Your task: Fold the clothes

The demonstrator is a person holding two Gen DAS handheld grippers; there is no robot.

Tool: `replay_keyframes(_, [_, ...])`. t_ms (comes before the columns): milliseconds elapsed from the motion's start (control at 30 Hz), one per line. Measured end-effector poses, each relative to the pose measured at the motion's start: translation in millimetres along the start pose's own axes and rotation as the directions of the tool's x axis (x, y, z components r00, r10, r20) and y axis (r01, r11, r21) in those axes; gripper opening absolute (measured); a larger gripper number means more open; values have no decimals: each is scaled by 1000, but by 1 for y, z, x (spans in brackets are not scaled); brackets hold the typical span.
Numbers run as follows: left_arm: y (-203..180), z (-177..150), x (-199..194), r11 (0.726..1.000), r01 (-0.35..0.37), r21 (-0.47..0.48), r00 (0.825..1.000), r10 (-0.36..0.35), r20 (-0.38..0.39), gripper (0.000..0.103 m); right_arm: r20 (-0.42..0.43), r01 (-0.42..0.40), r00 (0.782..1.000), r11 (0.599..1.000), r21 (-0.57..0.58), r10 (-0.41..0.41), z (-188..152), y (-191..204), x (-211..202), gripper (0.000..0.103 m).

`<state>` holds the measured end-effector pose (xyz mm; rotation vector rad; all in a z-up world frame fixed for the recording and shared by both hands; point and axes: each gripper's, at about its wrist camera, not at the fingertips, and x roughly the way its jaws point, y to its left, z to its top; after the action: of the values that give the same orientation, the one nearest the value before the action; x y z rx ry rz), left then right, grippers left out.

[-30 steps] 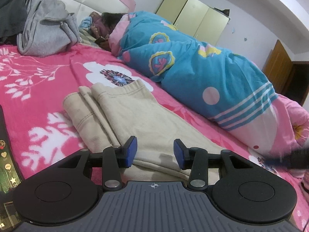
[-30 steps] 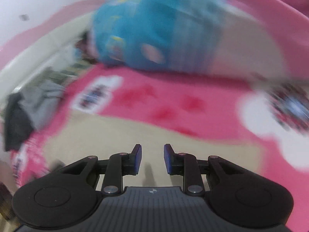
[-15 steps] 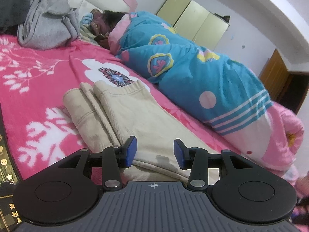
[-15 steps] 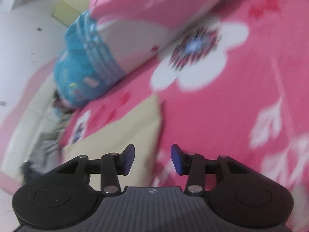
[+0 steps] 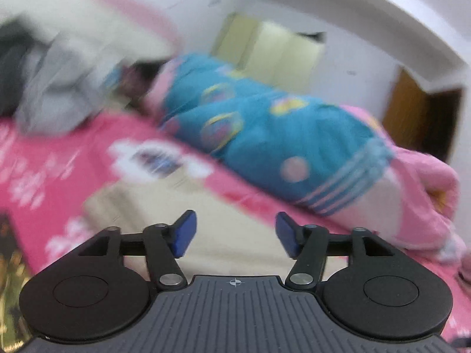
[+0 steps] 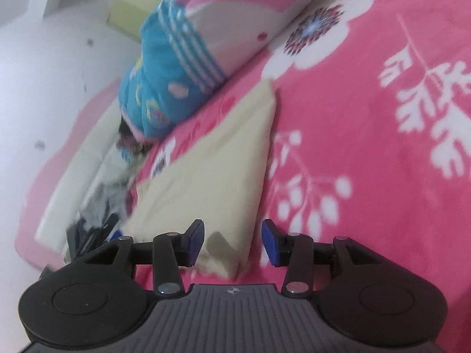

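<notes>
My left gripper (image 5: 234, 234) has let go a moment ago: its jaws are opening above the flat, soft cream cotton garment (image 6: 217, 158), nothing between them. My right gripper (image 6: 232, 242) has swung down to the garment's near corner, jaws apart, no pad pressing cloth. I judge this fold laid; the next grasp follows. The garment lies smooth on the fleecy pink floral bedspread (image 6: 368, 153), beside a puffy blue patterned quilt (image 5: 273, 135).

The view is blurred. The left gripper (image 5: 235, 236) is over a beige garment (image 5: 235, 217) that lies on a pink bedspread (image 5: 56, 161); its jaws are opening and nothing is between them. A blue quilt (image 5: 265, 135) lies behind, and grey clothes (image 5: 50, 94) are at the upper left.
</notes>
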<state>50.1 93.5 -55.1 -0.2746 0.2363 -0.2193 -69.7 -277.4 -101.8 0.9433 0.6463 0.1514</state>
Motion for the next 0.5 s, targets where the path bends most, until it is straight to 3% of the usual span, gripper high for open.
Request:
replay_keyframes(33, [-17, 4, 1, 998, 32, 56, 999, -32, -8, 73, 12, -10, 1000, 1000, 14, 9, 3, -4, 3, 45])
replay_keyframes(100, [-61, 10, 15, 974, 130, 183, 989, -114, -97, 77, 8, -28, 1000, 1000, -4, 28, 6, -4, 10, 45])
replay_keyframes(167, [-111, 12, 40, 931, 231, 282, 959, -170, -226, 78, -13, -46, 999, 998, -50, 46, 7, 2, 17, 46])
replay_keyframes(233, [-161, 8, 68, 882, 313, 351, 919, -187, -347, 78, -19, -45, 999, 995, -93, 43, 5, 8, 21, 46])
replay_keyframes(333, [-224, -8, 107, 806, 403, 433, 857, -168, -487, 77, -16, -43, 999, 992, -121, 41, 4, 9, 18, 46])
replay_keyframes(400, [-256, -22, 127, 753, 446, 484, 820, -127, -558, 77, -19, -46, 999, 991, -128, 44, 4, 9, 16, 45])
replay_keyframes(500, [-283, -44, 149, 694, 479, 539, 766, -29, -643, 75, -12, -47, 999, 992, -113, 46, 3, 5, 14, 45])
